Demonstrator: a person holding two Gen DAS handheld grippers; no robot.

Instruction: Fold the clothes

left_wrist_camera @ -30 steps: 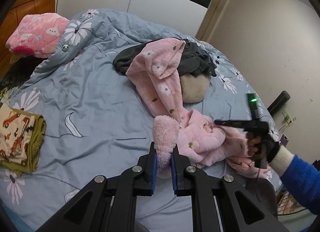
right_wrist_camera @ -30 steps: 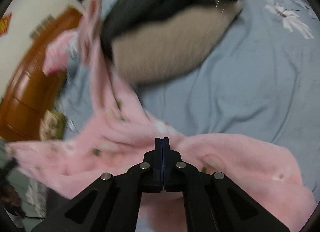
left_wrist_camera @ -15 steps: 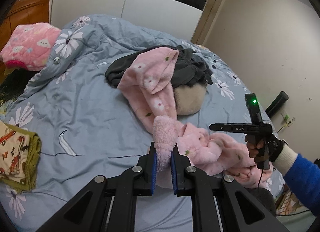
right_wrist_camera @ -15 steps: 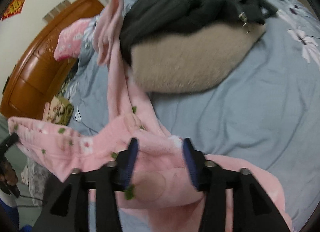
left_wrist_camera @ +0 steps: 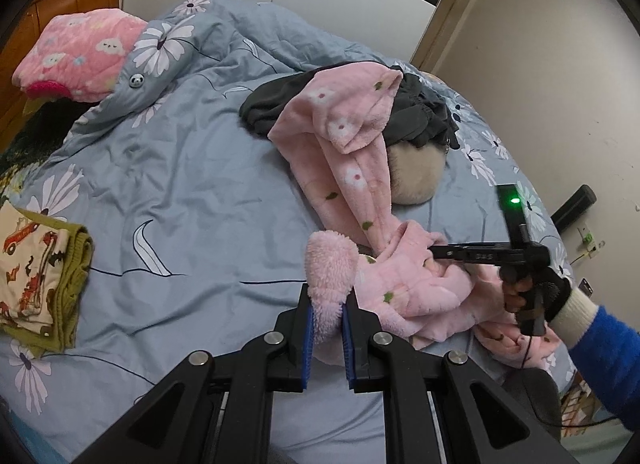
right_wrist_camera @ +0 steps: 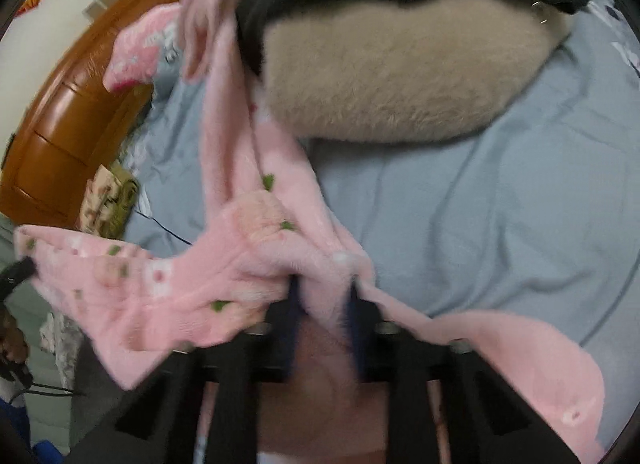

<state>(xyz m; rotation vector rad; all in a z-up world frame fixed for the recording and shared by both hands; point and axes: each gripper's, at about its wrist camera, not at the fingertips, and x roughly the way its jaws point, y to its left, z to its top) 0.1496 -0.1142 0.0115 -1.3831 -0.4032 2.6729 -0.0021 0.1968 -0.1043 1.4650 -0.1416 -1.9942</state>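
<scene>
Right claw (right_wrist_camera: 322, 296) now closing, seemingly on pink garment (right_wrist_camera: 256, 248)

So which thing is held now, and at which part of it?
The pink fleece garment: left gripper clamps a fluffy cuff end; right gripper, jaws closing, pinches a fold mid-fabric.

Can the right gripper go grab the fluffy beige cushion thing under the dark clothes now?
Probably not yet. The right gripper is closing with a fold of the pink flowered fleece garment between its jaws, so it is busy. The path over the blue sheet to the fluffy beige cushion looks free.
</scene>
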